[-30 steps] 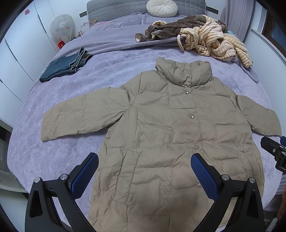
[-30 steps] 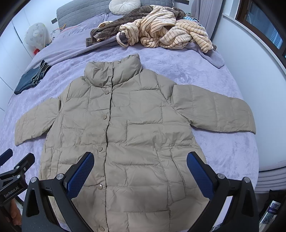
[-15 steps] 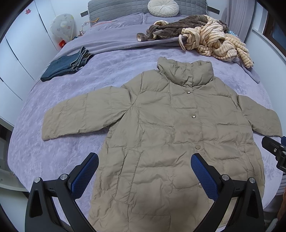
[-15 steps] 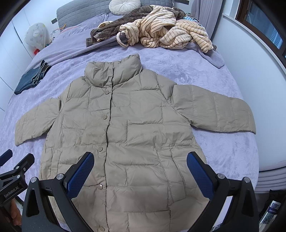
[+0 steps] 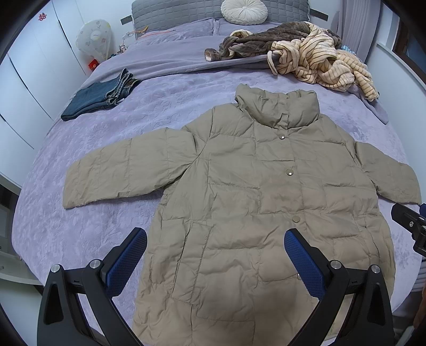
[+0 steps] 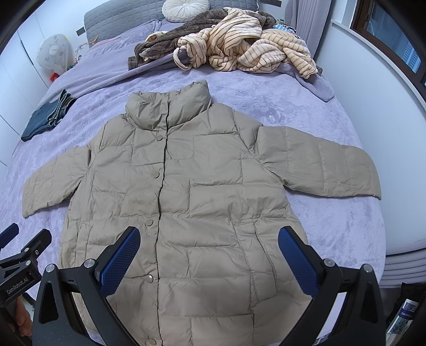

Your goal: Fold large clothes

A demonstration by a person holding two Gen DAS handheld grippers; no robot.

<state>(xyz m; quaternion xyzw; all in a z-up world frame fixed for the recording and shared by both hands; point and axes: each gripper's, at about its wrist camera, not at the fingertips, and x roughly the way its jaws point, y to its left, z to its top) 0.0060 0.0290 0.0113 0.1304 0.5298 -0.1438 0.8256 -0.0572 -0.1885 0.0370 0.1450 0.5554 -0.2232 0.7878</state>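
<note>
- The beige puffer coat [image 5: 266,202] lies flat on the bed [image 5: 170,95], front up and snapped shut, collar toward the headboard and both sleeves spread out to the sides.
- The left gripper [image 5: 215,255] hovers over the hem on the coat's left half, jaws wide apart and holding nothing; the right gripper [image 6: 209,252] hangs over the other half, jaws equally wide and empty.
- Only the left wrist view takes in the whole left sleeve [image 5: 127,170] — the far sleeve is cut short at its edge; the right wrist view shows the right sleeve [image 6: 319,165] in full.
- Each view catches a corner of the other gripper at its side.
- The right wrist view alone shows a window frame [image 6: 394,34].
- The lilac bedspread also carries folded jeans [image 5: 98,98] well off to the left and a heap of striped and brown clothes [image 6: 239,45] near the pillows — beyond it, a round cushion [image 5: 243,12] rests against the grey headboard [image 5: 173,13].
</note>
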